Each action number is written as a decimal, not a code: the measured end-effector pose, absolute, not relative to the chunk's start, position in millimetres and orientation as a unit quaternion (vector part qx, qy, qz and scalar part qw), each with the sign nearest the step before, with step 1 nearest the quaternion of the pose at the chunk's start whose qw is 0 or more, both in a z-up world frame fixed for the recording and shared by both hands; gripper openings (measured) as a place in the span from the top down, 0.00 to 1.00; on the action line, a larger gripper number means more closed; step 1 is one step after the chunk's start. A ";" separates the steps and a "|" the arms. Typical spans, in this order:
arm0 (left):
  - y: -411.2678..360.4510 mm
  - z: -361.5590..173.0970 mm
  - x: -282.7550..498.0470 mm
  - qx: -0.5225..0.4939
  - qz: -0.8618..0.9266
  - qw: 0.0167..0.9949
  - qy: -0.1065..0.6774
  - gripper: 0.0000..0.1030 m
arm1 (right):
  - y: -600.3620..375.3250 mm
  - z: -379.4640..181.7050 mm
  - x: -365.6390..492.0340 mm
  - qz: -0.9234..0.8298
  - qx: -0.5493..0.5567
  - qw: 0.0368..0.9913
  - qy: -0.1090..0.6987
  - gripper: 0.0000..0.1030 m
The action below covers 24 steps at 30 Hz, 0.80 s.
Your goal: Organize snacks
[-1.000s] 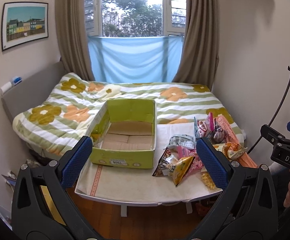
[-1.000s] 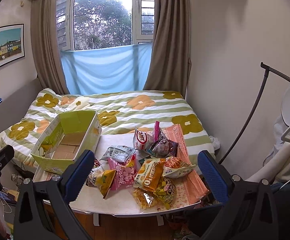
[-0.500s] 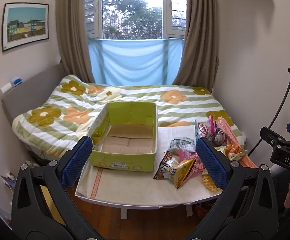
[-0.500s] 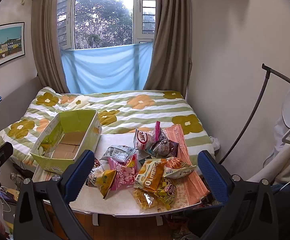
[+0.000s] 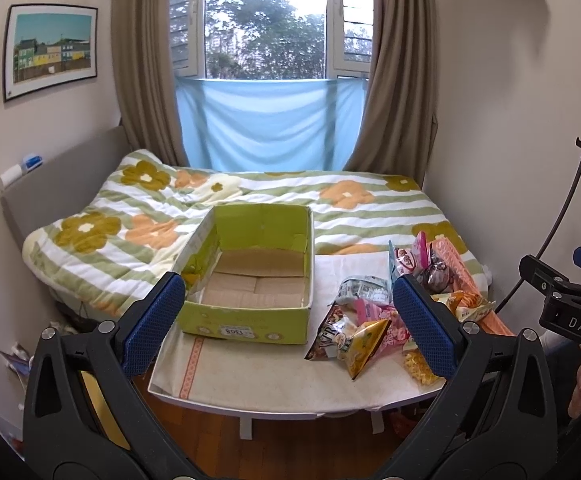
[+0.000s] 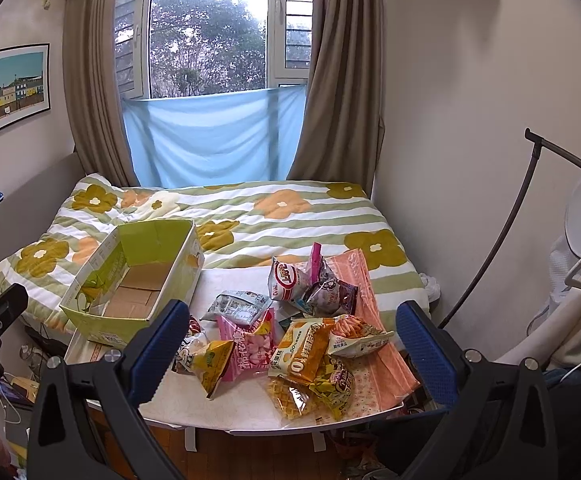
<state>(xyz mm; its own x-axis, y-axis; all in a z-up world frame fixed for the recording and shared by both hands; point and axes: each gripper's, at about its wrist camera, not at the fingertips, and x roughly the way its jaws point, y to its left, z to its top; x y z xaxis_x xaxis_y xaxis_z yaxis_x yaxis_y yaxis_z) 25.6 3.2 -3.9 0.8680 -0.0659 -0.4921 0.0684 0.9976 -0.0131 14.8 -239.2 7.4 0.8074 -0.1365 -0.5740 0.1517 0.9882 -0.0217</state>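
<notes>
Here the left claw (image 5: 286,320) is spread wide and holds nothing. The right claw (image 6: 290,344) is spread wide too. Past them, on the worktop (image 5: 258,376), sits a green box (image 5: 250,276). The snack bags (image 6: 290,340) lie in a pile beside it.

A home bedroom: a flower-quilted bed (image 5: 250,200) at 12 o'clock (curtained window (image 5: 266,20) behind), framed picture (image 5: 50,56) at 10 o'clock.
</notes>
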 end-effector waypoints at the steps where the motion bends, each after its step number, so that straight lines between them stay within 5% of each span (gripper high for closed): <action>1: 3.6 -3.2 26.0 0.001 -0.036 0.966 0.255 0.00 | -239.1 7.3 14.6 -0.076 0.012 0.951 0.301 0.00; 24: 2.3 -1.9 24.6 0.009 -0.040 0.964 0.264 0.00 | -238.7 8.2 14.3 -0.075 0.012 0.951 0.300 0.00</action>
<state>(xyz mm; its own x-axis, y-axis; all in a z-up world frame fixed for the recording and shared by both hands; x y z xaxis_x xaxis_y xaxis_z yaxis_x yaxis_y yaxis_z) 24.6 2.3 -1.9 0.8576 -0.0728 -0.5091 0.0826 0.9966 -0.0033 14.3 -238.7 8.2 0.8083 -0.1353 -0.5730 0.1501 0.9884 -0.0217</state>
